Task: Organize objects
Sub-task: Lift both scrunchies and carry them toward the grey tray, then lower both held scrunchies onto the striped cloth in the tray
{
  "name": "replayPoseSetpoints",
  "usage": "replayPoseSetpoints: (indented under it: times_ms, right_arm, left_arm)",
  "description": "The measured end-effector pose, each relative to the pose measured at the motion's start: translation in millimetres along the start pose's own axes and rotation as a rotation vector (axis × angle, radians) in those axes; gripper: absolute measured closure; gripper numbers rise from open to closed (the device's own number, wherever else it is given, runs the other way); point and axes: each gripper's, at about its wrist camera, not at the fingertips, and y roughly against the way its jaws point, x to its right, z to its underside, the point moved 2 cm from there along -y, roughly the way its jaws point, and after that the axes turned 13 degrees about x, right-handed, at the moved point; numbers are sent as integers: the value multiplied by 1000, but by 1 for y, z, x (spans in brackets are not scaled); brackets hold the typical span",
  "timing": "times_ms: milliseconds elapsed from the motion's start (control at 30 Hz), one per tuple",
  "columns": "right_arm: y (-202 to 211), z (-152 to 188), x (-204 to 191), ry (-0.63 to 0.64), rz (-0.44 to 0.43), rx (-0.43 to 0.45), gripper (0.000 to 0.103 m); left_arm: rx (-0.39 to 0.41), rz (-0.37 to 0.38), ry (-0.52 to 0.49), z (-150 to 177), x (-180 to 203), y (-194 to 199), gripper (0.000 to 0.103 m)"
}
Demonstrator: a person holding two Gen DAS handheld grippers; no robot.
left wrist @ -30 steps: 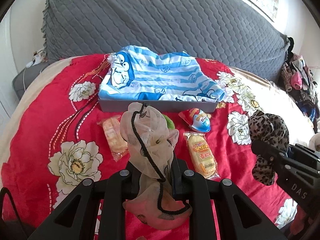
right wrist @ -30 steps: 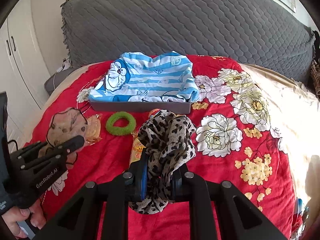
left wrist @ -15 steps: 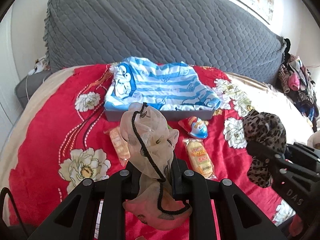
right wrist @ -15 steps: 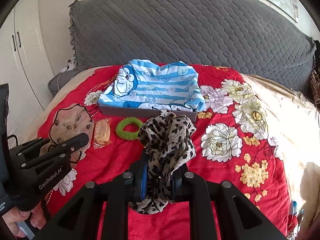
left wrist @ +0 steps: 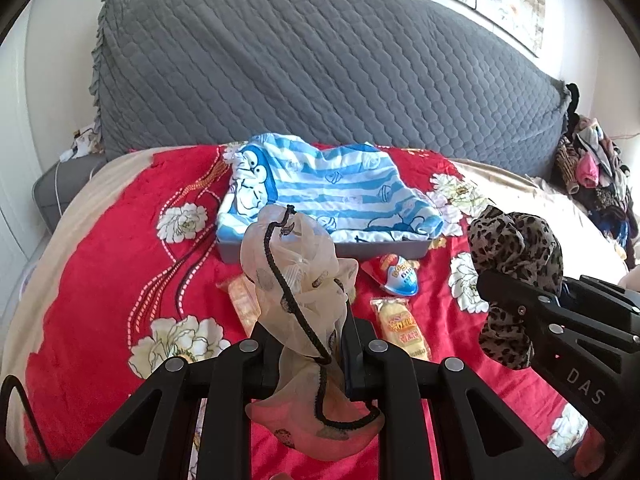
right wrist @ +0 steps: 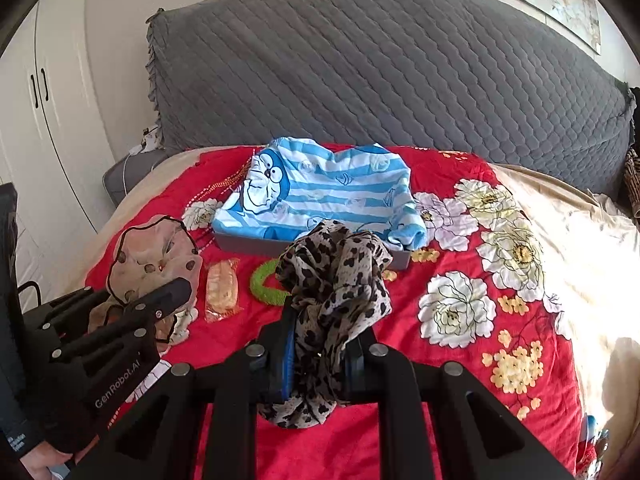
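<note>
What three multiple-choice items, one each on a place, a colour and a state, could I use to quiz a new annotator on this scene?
1. Where does the green ring lie?
A. on the red bedspread in front of the grey tray
B. inside the tray
C. on the grey headboard cover

2. What colours is the cloth draped over the grey tray?
A. black and yellow
B. blue and white stripes
C. plain green

3. What is the right gripper doing?
A. standing open
B. shut on a snack packet
C. shut on the leopard-print scarf

Answers: 1 A, the ring rests on the bedspread just before the tray's front wall. 2 B, the stripes show plainly. 3 C, the scarf is pinched between its fingers.
</note>
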Motion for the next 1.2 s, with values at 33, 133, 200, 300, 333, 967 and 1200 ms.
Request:
replayPoseSetpoints:
  times_ms: [33, 133, 200, 300, 333, 967, 1200]
  right_arm:
    - [-2, -1, -1, 3, -3, -1, 85]
    - [-5, -1, -4, 16, -4, -1, 85]
    - [-7, -3, -5, 22, -7, 4, 85]
    - [-11, -5, -8, 27, -16, 7, 85]
    - [-13, -6, -9, 29, -19, 10, 85]
    - [-46, -30, -9, 44, -37, 57, 85]
    - [-63, -32, -2, 25, -43, 55, 85]
  left_arm:
    - [2, -1, -1, -1, -1, -1, 83]
    - [10, -7, -8, -4, -2, -3, 83]
    - [16, -10, -15, -6, -3, -5, 83]
    - [25, -20, -34, -9, -2, -8, 83]
    - [27, -20, -33, -10, -2, -9, 83]
    - [4, -45, -17, -25, -13, -58, 82]
    - [-1, -42, -11, -29, -14, -76, 82]
